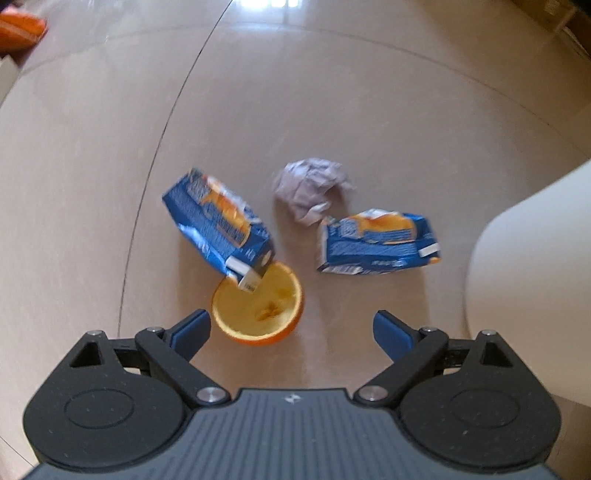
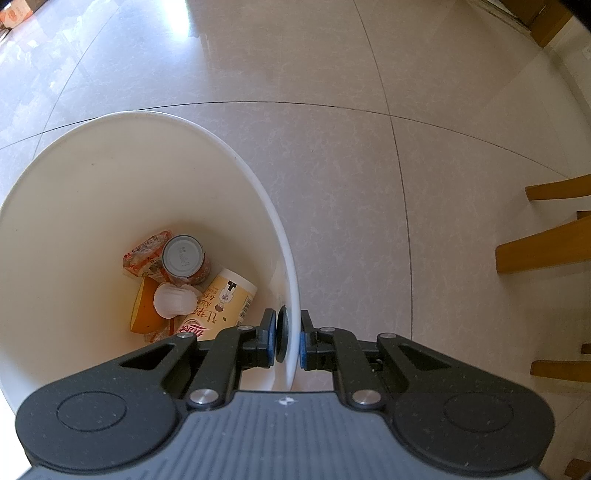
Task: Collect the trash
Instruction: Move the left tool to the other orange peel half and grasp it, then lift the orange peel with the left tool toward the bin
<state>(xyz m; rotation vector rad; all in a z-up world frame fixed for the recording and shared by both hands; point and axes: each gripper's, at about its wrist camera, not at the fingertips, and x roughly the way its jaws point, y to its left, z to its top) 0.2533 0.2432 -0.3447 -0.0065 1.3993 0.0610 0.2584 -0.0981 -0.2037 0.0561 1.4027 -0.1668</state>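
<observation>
In the left wrist view my left gripper (image 1: 291, 326) points down at the tiled floor, open and empty. Just ahead of its left finger lies a hollowed orange half (image 1: 258, 314). A crushed blue carton (image 1: 218, 225) leans on the orange's far rim. A second blue carton (image 1: 376, 240) lies to the right, and a crumpled grey paper ball (image 1: 310, 188) sits behind them. In the right wrist view my right gripper (image 2: 288, 339) is shut on the rim of a white trash bin (image 2: 147, 155). Inside the bin lie a can (image 2: 184, 258), a paper cup (image 2: 221, 302), a wrapper and an orange piece.
The white bin's wall (image 1: 528, 288) bulges in at the right edge of the left wrist view. Wooden chair legs (image 2: 543, 247) stand to the right of the bin. An orange object (image 1: 20, 31) lies at the far left of the floor.
</observation>
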